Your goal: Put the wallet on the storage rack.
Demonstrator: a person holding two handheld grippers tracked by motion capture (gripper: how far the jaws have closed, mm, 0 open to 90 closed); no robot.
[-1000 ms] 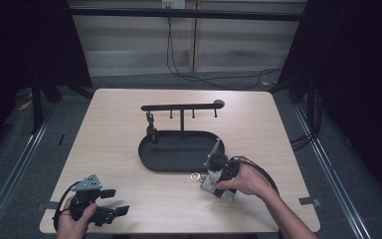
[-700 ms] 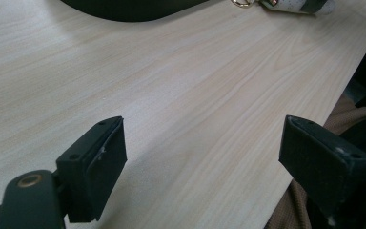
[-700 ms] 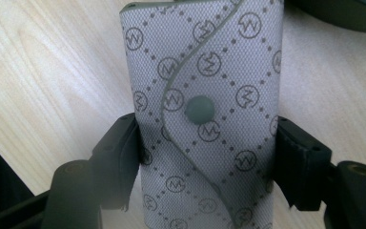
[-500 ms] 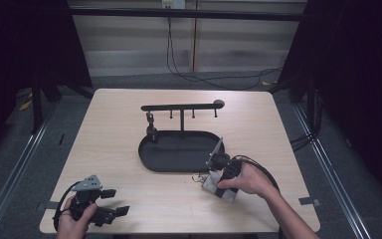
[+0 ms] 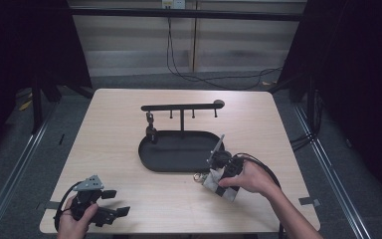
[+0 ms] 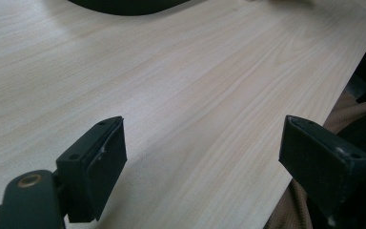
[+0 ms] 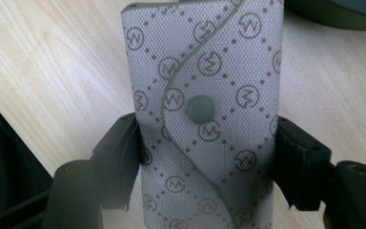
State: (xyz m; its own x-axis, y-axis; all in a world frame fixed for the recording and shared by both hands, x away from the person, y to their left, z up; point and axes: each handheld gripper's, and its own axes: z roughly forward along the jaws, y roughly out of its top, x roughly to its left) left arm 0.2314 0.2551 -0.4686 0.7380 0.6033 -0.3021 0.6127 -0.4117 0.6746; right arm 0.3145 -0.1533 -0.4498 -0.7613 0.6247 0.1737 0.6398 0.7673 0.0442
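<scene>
A grey fabric key pouch [image 7: 205, 62] with a diamond logo print and a round snap button is clamped between the black jaws of my right gripper [image 7: 205, 143]. From the high view, the pouch [image 5: 214, 183] hangs in that gripper [image 5: 218, 175] just off the front right of the black oval tray [image 5: 151, 154], with a small metal key ring [image 5: 198, 176] beside it. My left gripper [image 5: 117, 202] rests near the table's front left corner. Its jaws stand wide apart in the left gripper view [image 6: 202, 157], with bare wood between them.
A black stand [image 5: 181, 107] with a row of hooks rises behind the tray, and a small dark item [image 5: 150, 122] hangs from its left hook. The light wooden table [image 5: 109, 129] ends close to both hands at the front. Cables trail on the floor behind.
</scene>
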